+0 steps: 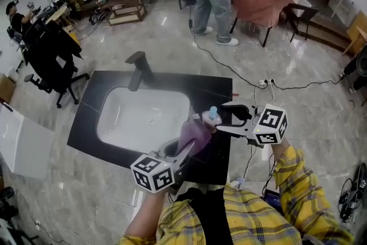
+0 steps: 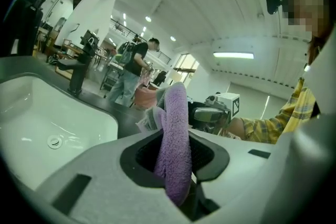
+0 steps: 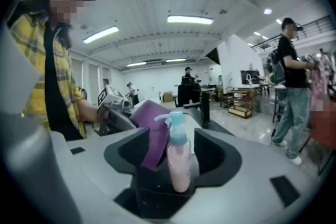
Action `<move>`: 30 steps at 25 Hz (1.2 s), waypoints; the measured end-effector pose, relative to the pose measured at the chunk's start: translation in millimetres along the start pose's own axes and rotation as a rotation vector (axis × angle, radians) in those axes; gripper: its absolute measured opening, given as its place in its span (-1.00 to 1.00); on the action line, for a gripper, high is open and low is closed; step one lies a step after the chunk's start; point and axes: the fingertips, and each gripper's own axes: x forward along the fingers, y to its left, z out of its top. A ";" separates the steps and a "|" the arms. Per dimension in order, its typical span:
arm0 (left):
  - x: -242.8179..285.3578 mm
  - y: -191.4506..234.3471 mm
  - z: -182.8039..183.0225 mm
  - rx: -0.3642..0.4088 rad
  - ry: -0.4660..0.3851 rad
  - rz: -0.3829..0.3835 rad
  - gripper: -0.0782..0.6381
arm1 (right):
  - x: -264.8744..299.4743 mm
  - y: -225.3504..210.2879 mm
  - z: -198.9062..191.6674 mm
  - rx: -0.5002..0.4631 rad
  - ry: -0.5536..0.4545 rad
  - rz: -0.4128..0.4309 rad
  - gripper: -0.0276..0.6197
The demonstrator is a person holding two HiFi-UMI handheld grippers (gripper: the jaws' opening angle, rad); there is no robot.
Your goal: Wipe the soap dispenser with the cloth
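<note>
Purple cloth [image 2: 176,128] clamped in left tongs [image 1: 186,152], right tongs [image 1: 229,117] spread around pink soap dispenser [image 3: 178,165], both nearly level

Left gripper [image 1: 188,151] clamped shut, right gripper [image 1: 222,117] spread wide, tips close together.

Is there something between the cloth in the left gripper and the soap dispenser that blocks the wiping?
Nothing visible separates them: the cloth, pinched by the left gripper, seems to lie against the soap dispenser. The open fingers of the right gripper flank the dispenser without pressing it, so they may hinder wiping its sides.
</note>
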 end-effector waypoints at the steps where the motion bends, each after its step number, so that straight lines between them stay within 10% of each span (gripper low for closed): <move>1: -1.1 0.3 -1.0 0.001 0.003 0.004 -0.56 | 2.9 2.1 -1.0 -0.038 0.030 0.026 -0.20; 18: 1.3 12.3 -3.8 -0.028 -0.007 0.041 -0.56 | 42.0 5.0 -3.2 -0.239 0.187 0.363 -0.24; 30: 12.2 20.0 1.4 -0.037 -0.021 0.071 -0.56 | 48.1 -0.8 -1.4 -0.197 0.128 0.300 -0.55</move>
